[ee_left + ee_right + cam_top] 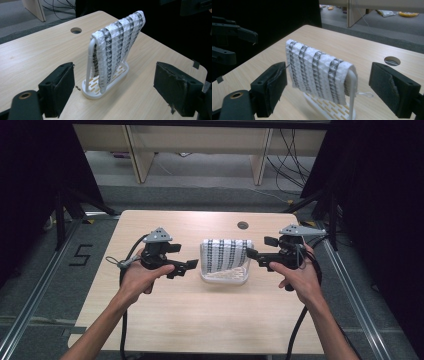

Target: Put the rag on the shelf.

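Item: white-and-grey striped waffle-weave cloth draped over a white plastic rack on the light wooden tabletop, between our left hand-held gripper and right hand-held gripper, both wide open, empty; we judge the grasp not yet begun.

- The rack stands near the middle of the table, slightly toward the far edge.
- The cloth hangs over the rack's upright bar, draped down both sides above the base.
- The left gripper is just left of the rack, jaws pointing toward it.
- The right gripper is just right of the rack, facing the left gripper across it.
- The cable hole lies in the tabletop behind the rack, toward the far edge.
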`<state>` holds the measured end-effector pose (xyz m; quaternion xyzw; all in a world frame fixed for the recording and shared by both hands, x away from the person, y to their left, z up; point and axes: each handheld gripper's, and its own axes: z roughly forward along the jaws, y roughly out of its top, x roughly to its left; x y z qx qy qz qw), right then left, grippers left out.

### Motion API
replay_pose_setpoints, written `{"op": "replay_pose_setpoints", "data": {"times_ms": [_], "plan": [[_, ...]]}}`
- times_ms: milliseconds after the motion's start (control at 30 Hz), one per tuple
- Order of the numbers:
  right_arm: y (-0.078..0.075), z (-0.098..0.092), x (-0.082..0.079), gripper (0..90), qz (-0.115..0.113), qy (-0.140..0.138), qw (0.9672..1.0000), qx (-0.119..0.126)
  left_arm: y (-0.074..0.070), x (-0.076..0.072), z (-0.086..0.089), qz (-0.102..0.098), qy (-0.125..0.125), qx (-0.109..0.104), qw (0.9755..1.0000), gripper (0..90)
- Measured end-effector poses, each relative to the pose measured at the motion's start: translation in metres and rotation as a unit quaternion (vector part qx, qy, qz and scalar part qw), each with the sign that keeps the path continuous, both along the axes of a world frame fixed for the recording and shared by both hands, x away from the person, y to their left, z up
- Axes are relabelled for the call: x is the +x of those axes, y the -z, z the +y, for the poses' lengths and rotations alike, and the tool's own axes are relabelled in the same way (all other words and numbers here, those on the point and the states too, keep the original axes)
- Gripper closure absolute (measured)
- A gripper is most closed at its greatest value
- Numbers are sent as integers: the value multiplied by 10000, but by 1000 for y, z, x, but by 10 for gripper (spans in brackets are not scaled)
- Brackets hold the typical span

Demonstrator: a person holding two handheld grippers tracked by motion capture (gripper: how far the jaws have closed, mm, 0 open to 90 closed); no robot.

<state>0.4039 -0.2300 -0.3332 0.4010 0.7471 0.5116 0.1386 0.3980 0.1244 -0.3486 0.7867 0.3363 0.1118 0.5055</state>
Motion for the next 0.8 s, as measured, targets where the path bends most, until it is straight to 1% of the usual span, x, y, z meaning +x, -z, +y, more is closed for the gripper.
{"op": "replay_pose_setpoints", "data": {"times_ms": [33, 67, 100, 133, 167, 200, 233, 267, 300, 333, 367, 400, 433, 467, 533, 567, 600, 633, 667, 767, 800], "plan": [[0, 0, 0, 160, 0, 0, 10000, 0, 0, 0, 0, 0, 0, 0, 10000, 163], [1, -1, 0, 160, -99, -5, 9999, -71, 0, -3, 0, 4, 4, 42, 10000, 163], [2, -1, -1, 160, -31, -75, 10000, -23, 1, -4, 0, -14, 43, -37, 10000, 164], [3, -1, -3, 160, -34, -32, 10000, 3, 2, -5, 0, -39, 57, -25, 10000, 163], [4, -3, -2, 161, -134, -133, 9998, -42, 3, -8, 0, -35, 72, -75, 9999, 163], [4, -2, -5, 161, -30, -59, 10000, 5, 3, -10, 0, -58, 42, -60, 10000, 163], [5, -3, -4, 161, -173, -145, 9997, -38, 4, -12, 0, -60, 80, -77, 9999, 163], [5, -2, -7, 161, -23, -62, 10000, 36, 4, -12, 0, -60, 80, -77, 9999, 163], [5, -2, -7, 161, -23, -62, 10000, 36, 5, -14, 0, -63, 80, -47, 9999, 163], [6, -3, -8, 161, -106, -92, 9999, -7, 5, -15, 0, -64, 76, -10, 9999, 163], [6, -3, -9, 161, -94, -144, 9999, -18, 6, -17, 1, -114, 101, -37, 9999, 163], [6, -3, -10, 161, -38, -118, 9999, 15, 7, -18, 2, -112, 76, -8, 9999, 163], [7, -3, -10, 161, -148, -154, 9998, -7, 7, -18, 2, -112, 76, -8, 9999, 163], [7, -4, -11, 162, -157, -154, 9998, -7, 7, -20, 2, -118, 75, -23, 9999, 163], [9, -3, -13, 162, -140, -161, 9998, 15, 11, -23, 5, -58, 83, -14, 9999, 163], [9, -3, -15, 162, -50, -125, 9999, 51, 13, -24, 5, -19, 106, -27, 9999, 163], [10, -3, -15, 162, -88, -156, 9998, -3, 14, -25, 6, -16, 119, -51, 9999, 163], [10, -3, -16, 162, -52, -125, 9999, 13, 14, -25, 6, -16, 119, -51, 9999, 163], [11, -2, -16, 162, -117, -122, 9999, 19, 17, -28, 6, 23, 155, -138, 9998, 164], [13, -2, -18, 162, -139, -146, 9998, -7, 20, -30, 7, -19, 178, -131, 9998, 163], [14, -1, -19, 162, -97, -182, 9998, 40, 21, -32, 8, -59, 144, -56, 9999, 163]]}}
